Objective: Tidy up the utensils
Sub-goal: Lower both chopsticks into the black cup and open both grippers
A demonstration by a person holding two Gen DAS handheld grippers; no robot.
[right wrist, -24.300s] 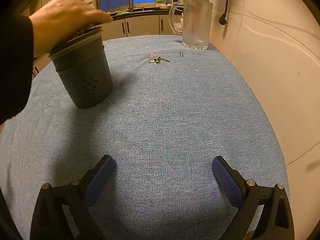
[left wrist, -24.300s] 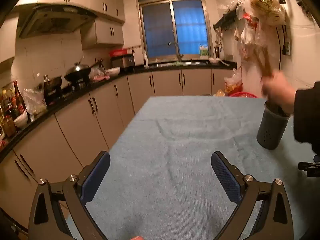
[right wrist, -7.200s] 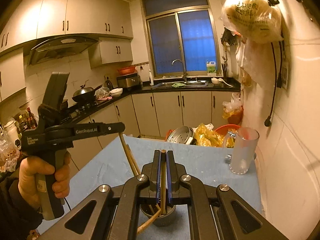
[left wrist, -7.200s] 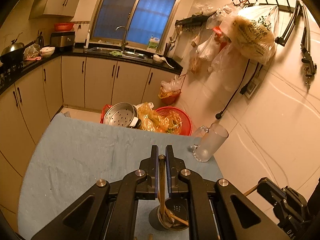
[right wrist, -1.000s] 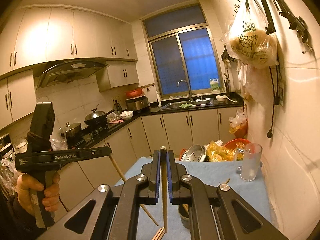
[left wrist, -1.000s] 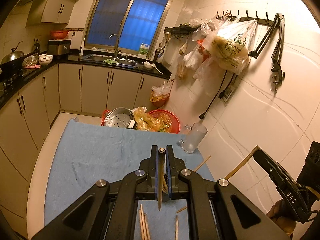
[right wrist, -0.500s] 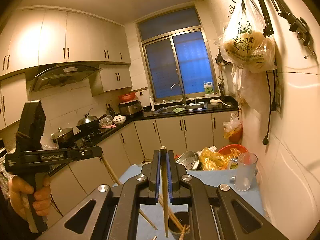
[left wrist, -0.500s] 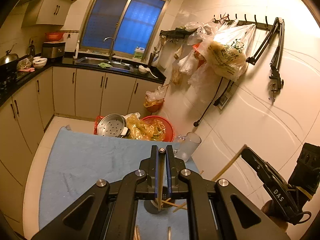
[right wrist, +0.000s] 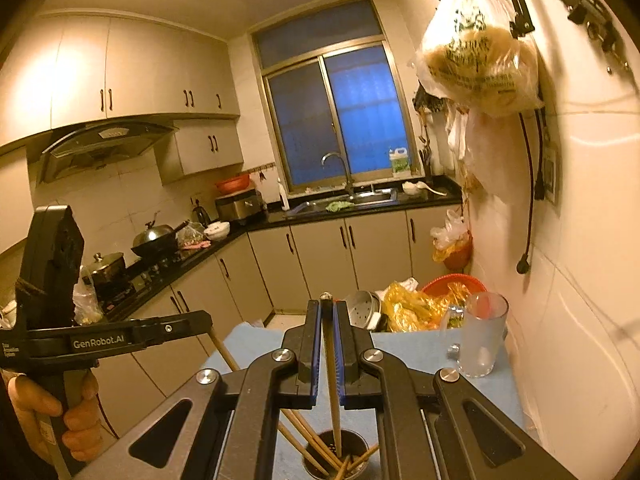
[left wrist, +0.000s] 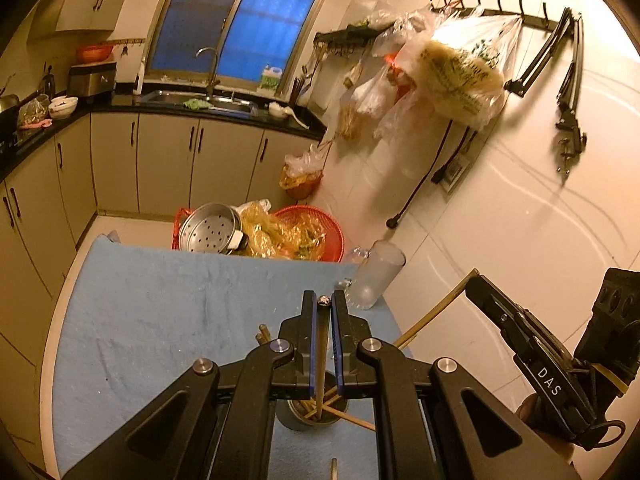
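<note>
Left wrist view: left gripper (left wrist: 323, 308) is clamped tight on one chopstick (left wrist: 320, 360), its lower end down inside the utensil holder (left wrist: 294, 420) on the blue cloth (left wrist: 160, 320). Right gripper (right wrist: 327, 312) likewise pinches its own chopstick (right wrist: 333, 384), tip dipping into that holder with several others already in.

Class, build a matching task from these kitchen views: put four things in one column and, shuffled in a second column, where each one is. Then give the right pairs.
Things:
1. glass mug
2. utensil holder
3. red basket
4. bread bag

Places:
A. hanging on the wall hooks
B. on the floor past the table's far edge
C. on the blue cloth beside the wall
D. under the right gripper, chopsticks in it

Pairs: 1-C, 2-D, 3-B, 4-A
</note>
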